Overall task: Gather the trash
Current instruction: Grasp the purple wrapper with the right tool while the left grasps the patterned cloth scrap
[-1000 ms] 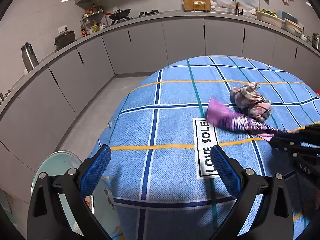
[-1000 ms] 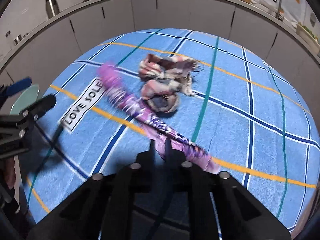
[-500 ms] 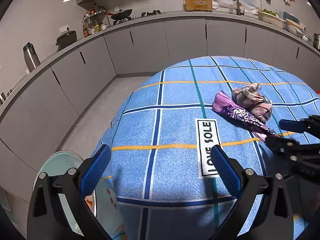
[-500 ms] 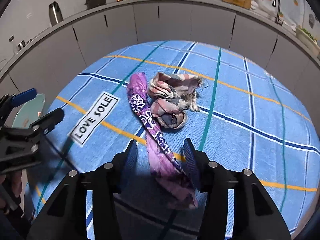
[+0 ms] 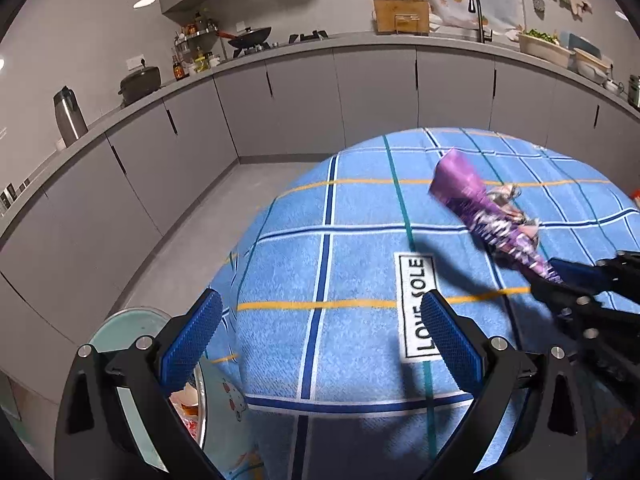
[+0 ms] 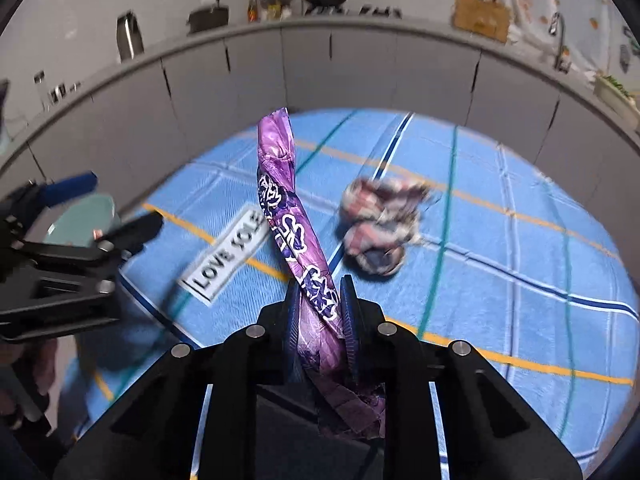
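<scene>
Lifted off the tablecloth [image 6: 520, 248] since half a second ago, the purple wrapper [image 6: 296, 240] sits clamped in the right gripper [image 6: 320, 312]; left gripper [image 5: 320, 332] hangs wide, crumpled wrapper [image 6: 380, 232] remains, bin [image 5: 132, 328] waits

Grey cabinets [image 5: 248, 112] are running along the wall under a counter [image 5: 360, 38]; a ceiling light [image 5: 144, 2] is glowing.
</scene>
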### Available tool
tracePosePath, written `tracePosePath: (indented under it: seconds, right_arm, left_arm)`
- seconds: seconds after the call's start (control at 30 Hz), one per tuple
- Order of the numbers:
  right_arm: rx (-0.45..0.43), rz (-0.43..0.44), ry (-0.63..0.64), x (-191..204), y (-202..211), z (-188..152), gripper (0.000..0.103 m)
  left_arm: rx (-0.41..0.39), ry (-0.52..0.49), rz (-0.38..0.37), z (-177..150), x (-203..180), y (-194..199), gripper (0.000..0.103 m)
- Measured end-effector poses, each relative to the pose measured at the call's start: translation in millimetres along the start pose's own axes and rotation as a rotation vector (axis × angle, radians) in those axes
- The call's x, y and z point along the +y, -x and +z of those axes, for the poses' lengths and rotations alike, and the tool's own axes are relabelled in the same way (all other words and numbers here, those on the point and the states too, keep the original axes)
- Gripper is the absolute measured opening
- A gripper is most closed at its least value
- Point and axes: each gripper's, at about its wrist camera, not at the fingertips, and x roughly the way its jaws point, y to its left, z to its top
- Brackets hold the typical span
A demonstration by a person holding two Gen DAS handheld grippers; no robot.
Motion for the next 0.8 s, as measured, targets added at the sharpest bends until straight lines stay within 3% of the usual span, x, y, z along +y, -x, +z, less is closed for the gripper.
tracePosePath:
  seconds: [0.2,0.5,0.8]
  right_arm:
    - [-0.062,-0.117,-0.107,-33.3,19.5,1.8,0.021]
    - [-0.057,-0.248,-0.201,-79.8,19.4,-8.9,0.021]
    - [-0.06,-0.255,-0.233,-99.6,20.2,-17.9,0.022]
  left_arm:
    - [-0.013,-0.03,-0.025,12.6,-25.0,-0.2,0.098]
    - [-0.046,-0.099,-0.106,43.9,-85.4,-15.6,0.098]
    - [0.007,-0.099,-0.18,59.8,-122.5,-58.0,0.096]
